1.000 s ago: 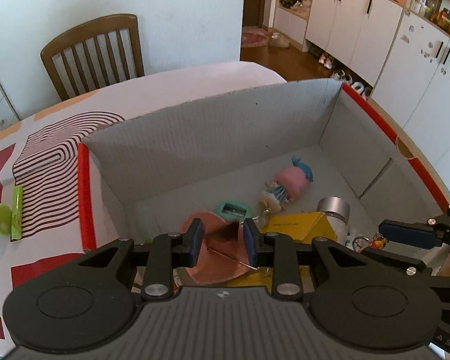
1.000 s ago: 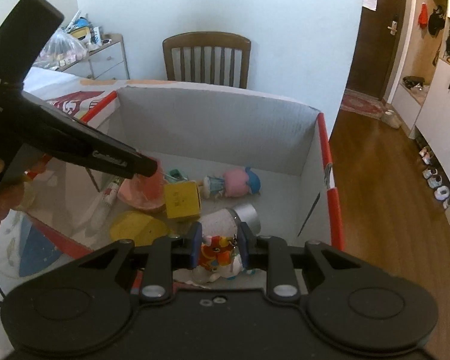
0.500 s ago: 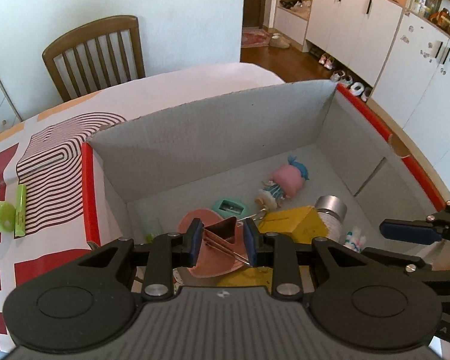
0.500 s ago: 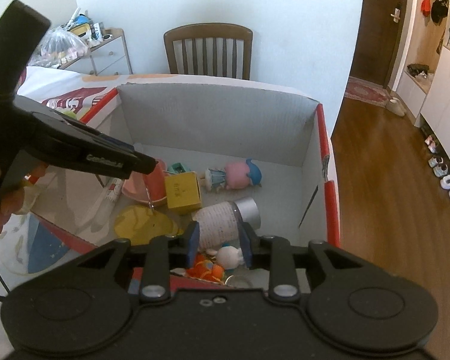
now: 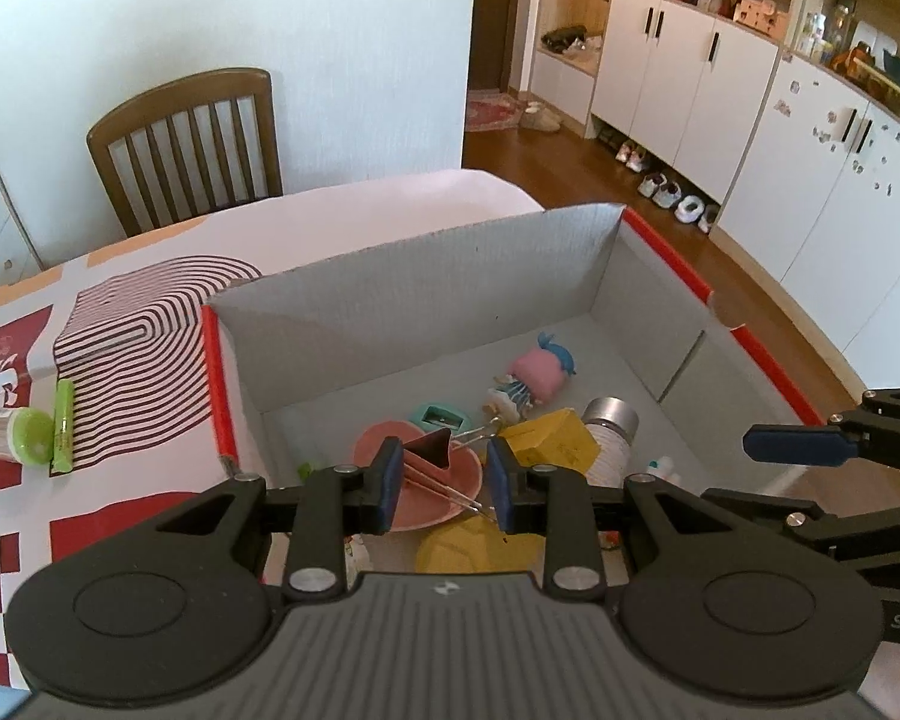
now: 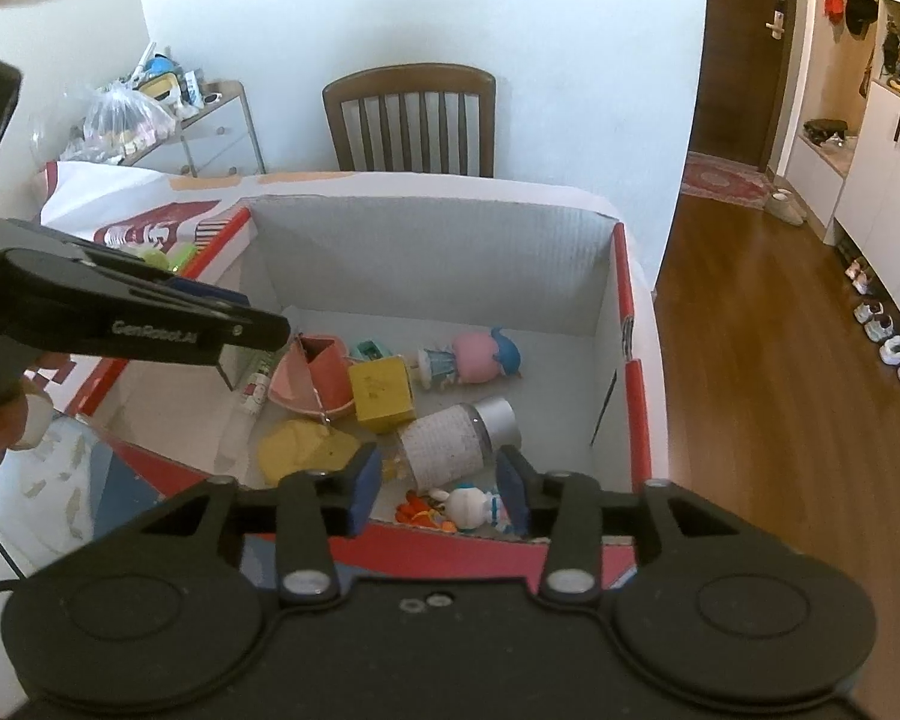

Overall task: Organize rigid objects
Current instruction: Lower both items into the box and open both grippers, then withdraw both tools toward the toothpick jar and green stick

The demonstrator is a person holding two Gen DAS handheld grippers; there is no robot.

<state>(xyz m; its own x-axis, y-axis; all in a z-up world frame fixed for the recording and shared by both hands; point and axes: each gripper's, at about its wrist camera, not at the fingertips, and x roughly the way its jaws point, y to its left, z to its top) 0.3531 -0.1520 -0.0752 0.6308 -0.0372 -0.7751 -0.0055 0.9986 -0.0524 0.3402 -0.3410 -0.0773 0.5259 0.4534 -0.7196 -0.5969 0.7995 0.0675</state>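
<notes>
Cardboard box [image 5: 426, 294]: grey inside, red-edged, standing on the bench [image 5: 390, 204] and filling the middle of both views.
Left gripper [image 5: 444, 483]: hangs over the box's near wall; fingers spread, with a pink binder clip [image 5: 429, 453] between them. The clip touches the left pad, while its wire handles reach toward the right one. Whether it is gripped or loose, I cannot tell.
Right gripper [image 6: 441, 489]: over the near wall at 6 o'clock in its own view; fingers apart, grasping nothing.
Box contents: pink dish [image 6: 312, 387] at 9 o'clock of the yellow block [image 6: 384, 393]; pink-and-blue doll [image 6: 471, 357] lying at the block's 2 o'clock; white jar [image 6: 459, 438] with a silver cap on its side at its 5 o'clock; teal sharpener [image 5: 441, 418] toward the far wall; yellow lid [image 6: 306, 450] near the front.
Near wall of box: small white-and-orange figure [image 6: 456, 507] lies just inside it, between the right fingers.
Outside the box: green-capped container [image 5: 12, 435] and green tube [image 5: 63, 426] on the patterned bench cloth, at 9 o'clock in the left view.
Beyond the bench: wooden chair [image 6: 411, 117] at 12 o'clock.
</notes>
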